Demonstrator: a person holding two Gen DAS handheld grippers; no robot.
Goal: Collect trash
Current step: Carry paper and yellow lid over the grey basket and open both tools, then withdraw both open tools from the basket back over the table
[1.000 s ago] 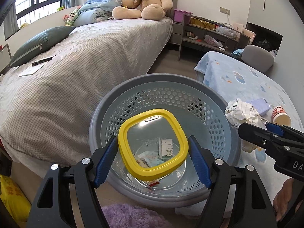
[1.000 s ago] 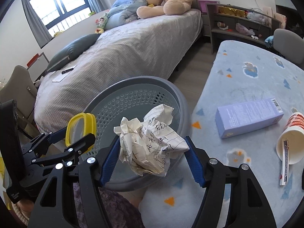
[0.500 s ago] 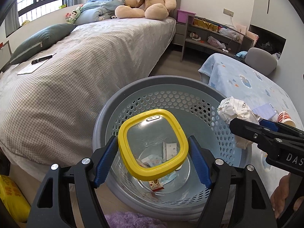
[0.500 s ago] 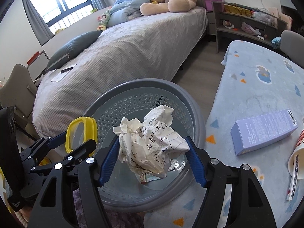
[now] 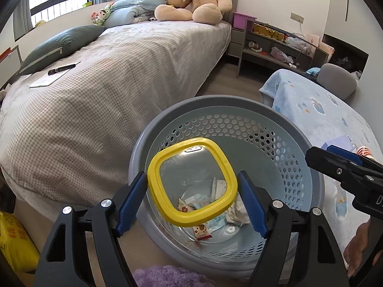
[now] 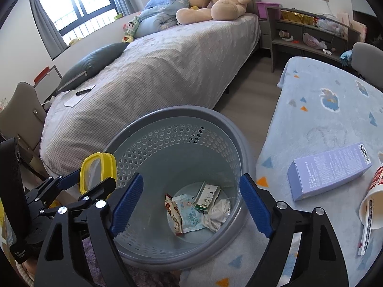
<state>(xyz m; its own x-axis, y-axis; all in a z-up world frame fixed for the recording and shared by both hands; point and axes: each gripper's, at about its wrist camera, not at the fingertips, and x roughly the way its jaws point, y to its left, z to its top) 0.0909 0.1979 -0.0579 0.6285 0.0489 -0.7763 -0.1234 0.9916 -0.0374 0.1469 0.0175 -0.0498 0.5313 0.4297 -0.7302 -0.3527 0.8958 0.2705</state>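
A grey perforated trash basket (image 5: 294, 129) (image 6: 229, 129) stands on the floor between the bed and a blue blanket. Inside lie snack wrappers (image 6: 189, 212) and a crumpled paper ball (image 6: 219, 212), which also shows in the left wrist view (image 5: 237, 212). My left gripper (image 5: 192, 198) is shut on a yellow-rimmed clear lid (image 5: 191, 181) held over the basket's near side. My right gripper (image 6: 191, 205) is open and empty above the basket. A lilac box (image 6: 328, 169) and a paper cup (image 6: 373, 203) lie on the blanket at the right.
A grey-checked bed (image 5: 115, 76) with a teddy bear (image 5: 196, 0) and a marker on paper (image 5: 61, 68) fills the left. A shelf unit (image 6: 308, 38) stands at the back. A purple fluffy rug (image 5: 165, 276) and a yellow bag (image 5: 14, 241) lie near the bottom.
My right gripper opened and the crumpled paper ball fell into the basket. The left gripper kept its hold on the lid.
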